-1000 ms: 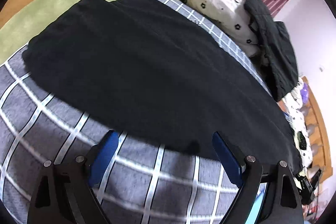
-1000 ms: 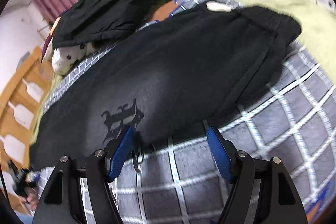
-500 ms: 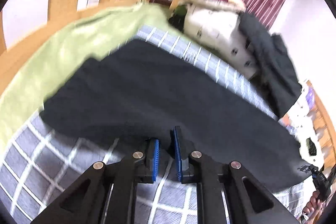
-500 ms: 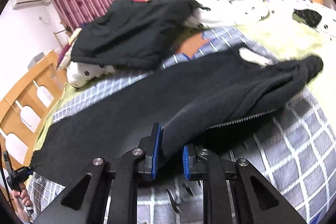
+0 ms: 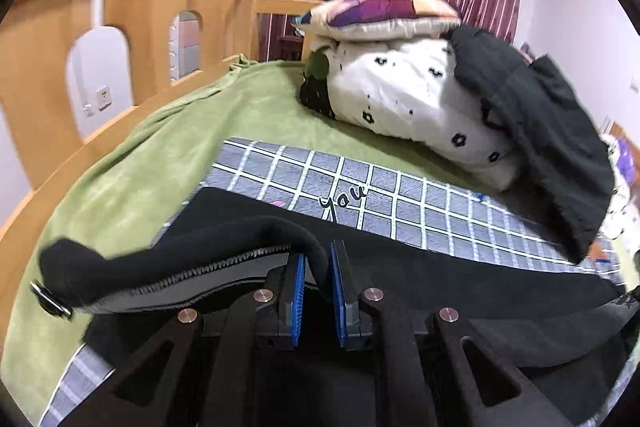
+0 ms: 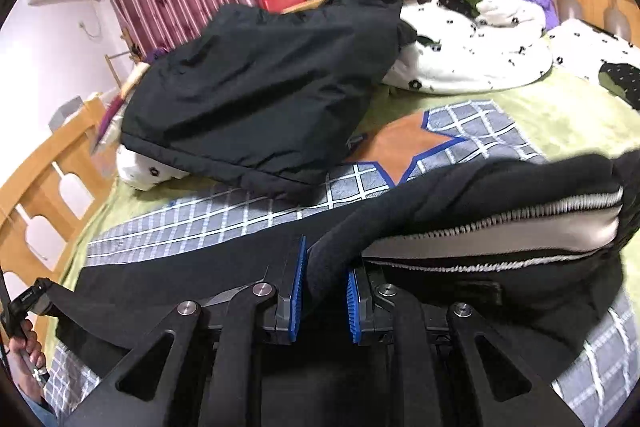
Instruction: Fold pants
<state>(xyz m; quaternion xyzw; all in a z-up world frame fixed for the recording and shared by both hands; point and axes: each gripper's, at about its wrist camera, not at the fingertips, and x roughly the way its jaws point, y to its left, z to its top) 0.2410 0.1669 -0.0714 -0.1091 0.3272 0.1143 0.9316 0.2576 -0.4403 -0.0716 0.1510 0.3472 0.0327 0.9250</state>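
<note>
Black pants (image 5: 460, 279) lie lengthwise across the grey checked blanket (image 5: 384, 195) on the bed, low and central in both views; near edge raised off the blanket, pale inner lining and zigzag stitching exposed at lower left of the left view and at right of the right view. Left tool (image 5: 318, 291) closed narrow on a rolled fold of that edge; right tool (image 6: 323, 297) likewise pinching a thick fold between its blue pads (image 6: 298, 291). Judged step: start of the first fold, edge gripped and lifted. Next move likely calls for carrying both grips together toward the far edge, level, so the cloth lays flat without bunching. Hard to make out: how many layers each tool holds; far ends of the pants cut off by frame edges. Black jacket (image 6: 256, 87) on the white flowered bedding (image 5: 408, 95) sits just beyond, near the landing zone
</note>
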